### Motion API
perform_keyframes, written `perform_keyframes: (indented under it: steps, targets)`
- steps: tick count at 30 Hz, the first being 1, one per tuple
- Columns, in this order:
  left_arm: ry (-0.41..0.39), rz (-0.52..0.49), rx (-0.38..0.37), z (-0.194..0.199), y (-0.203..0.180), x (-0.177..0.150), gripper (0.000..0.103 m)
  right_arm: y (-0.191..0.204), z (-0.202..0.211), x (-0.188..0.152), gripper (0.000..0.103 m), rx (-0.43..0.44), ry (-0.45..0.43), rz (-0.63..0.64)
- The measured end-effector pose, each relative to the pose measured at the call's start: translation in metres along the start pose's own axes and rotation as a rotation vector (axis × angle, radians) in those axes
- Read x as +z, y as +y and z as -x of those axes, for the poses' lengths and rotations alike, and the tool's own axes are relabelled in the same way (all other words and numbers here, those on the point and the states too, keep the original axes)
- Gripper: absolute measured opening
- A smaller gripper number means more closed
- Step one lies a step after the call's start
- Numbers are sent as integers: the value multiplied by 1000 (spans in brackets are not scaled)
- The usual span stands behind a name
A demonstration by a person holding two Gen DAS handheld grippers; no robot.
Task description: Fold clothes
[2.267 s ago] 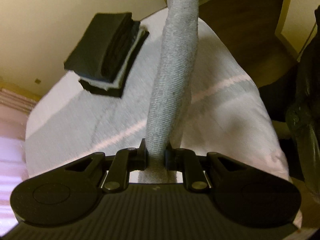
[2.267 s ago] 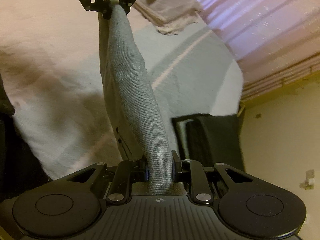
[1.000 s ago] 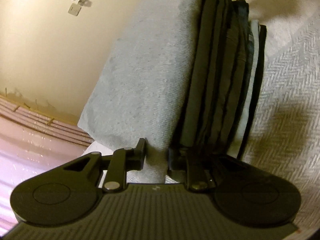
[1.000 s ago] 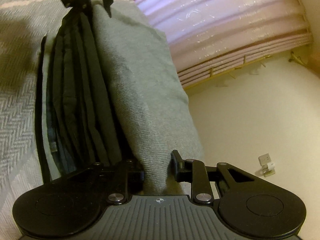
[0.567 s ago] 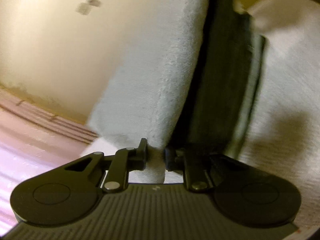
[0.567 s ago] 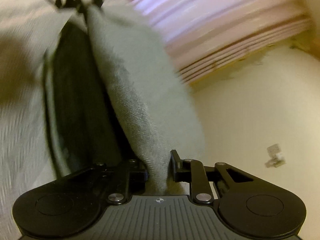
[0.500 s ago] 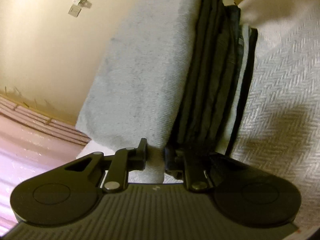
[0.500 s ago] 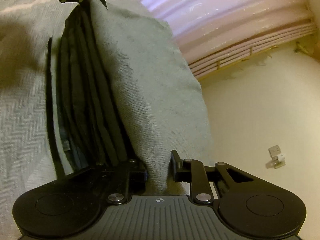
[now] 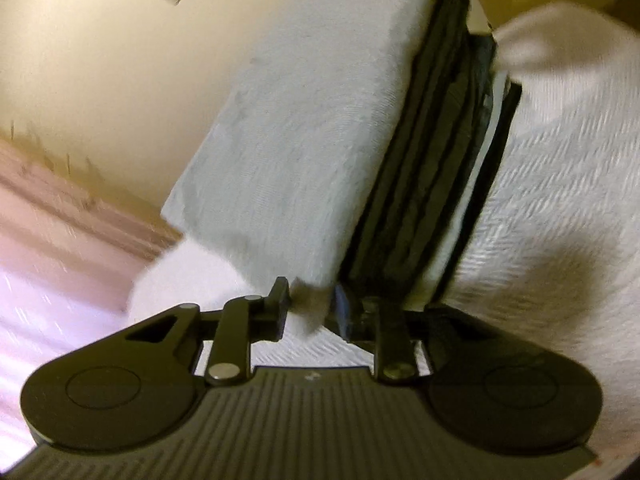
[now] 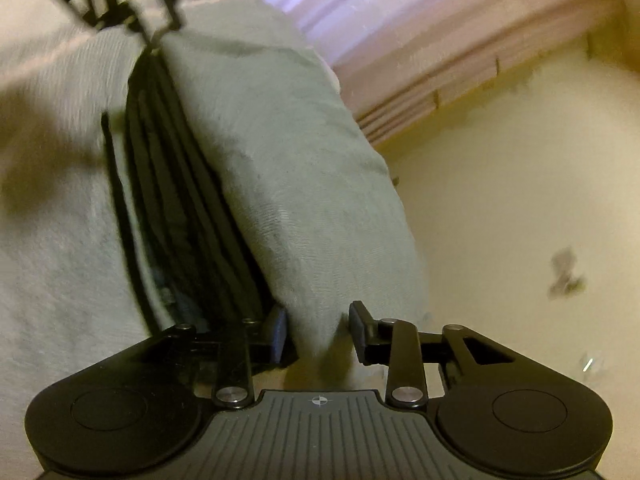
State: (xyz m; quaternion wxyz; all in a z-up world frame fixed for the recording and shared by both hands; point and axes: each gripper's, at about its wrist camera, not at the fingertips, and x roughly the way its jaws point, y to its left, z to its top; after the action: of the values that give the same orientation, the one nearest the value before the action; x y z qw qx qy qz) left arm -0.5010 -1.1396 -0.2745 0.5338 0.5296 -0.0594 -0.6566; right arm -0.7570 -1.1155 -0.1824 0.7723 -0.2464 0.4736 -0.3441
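Grey folded garment point(image 9: 304, 152) lies on top of a stack of dark folded clothes point(image 9: 432, 184). In the left wrist view it fills the middle of the frame as a pale slab running from the top edge down to the fingers, with the dark layers of the stack pressed against its right side. In the right wrist view the same garment point(image 10: 296, 176) slants from the upper left down to the lower centre, and the dark stack point(image 10: 180, 208) sits along its left side.

Left gripper point(image 9: 310, 310) has its two fingers parted, with a corner of the grey cloth between them and a gap showing on either side; the cloth is not pinched. Right gripper point(image 10: 318, 334) likewise stands with its fingers spread, the near corner of the garment hanging loosely between them and touching neither pad clearly. Both views are smeared by motion blur, so fine contact is hard to judge.

At the upper left of the right wrist view the other gripper shows as a dark blurred shape at the far end of the garment.

Under the stack lies a pale herringbone bedspread point(image 9: 560, 208), seen again at the left of the right wrist view point(image 10: 52, 216). Beyond it are a cream wall point(image 9: 100, 60) and pink curtains point(image 10: 400, 12).
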Motion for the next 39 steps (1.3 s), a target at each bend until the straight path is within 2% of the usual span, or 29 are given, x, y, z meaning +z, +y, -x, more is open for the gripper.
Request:
perform_keyframes:
  steps: [4, 6, 10, 13, 14, 18, 26, 27, 28, 31, 33, 37, 39]
  targets:
    - [5, 193, -34, 27, 29, 1, 24, -37, 30, 18, 30, 69, -25, -237]
    - [-7, 293, -36, 33, 45, 7, 24, -57, 31, 28, 30, 97, -48, -359]
    - [-18, 467, -76, 15, 72, 20, 24, -79, -5, 39, 30, 185, -47, -556]
    - [27, 522, -124, -14, 72, 19, 24, -72, -38, 22, 29, 275, 37, -665]
    - [51, 525, -138, -24, 66, 15, 24, -68, -37, 13, 29, 283, 36, -692]
    - [69, 541, -172, -31, 57, 6, 24, -46, -31, -1, 30, 299, 46, -650]
    - [103, 574, -171, -24, 61, 15, 25, -65, -41, 6, 31, 342, 70, -674]
    - [113, 593, -172, -20, 61, 15, 25, -67, -38, 6, 34, 342, 72, -688]
    - [122, 618, -173, -17, 61, 15, 25, -70, -33, 6, 41, 336, 76, -713]
    - [153, 741, -167, 2, 64, 12, 35, -72, -28, 17, 61, 318, 72, -783]
    - [168, 831, -172, 18, 61, 6, 58, -72, -15, 18, 63, 314, 69, -835]
    - [212, 984, -174, 55, 45, -6, 75, -65, 13, 11, 69, 322, 110, -983]
    - [240, 1046, -170, 71, 36, -11, 91, -63, 26, 5, 70, 337, 137, -1066]
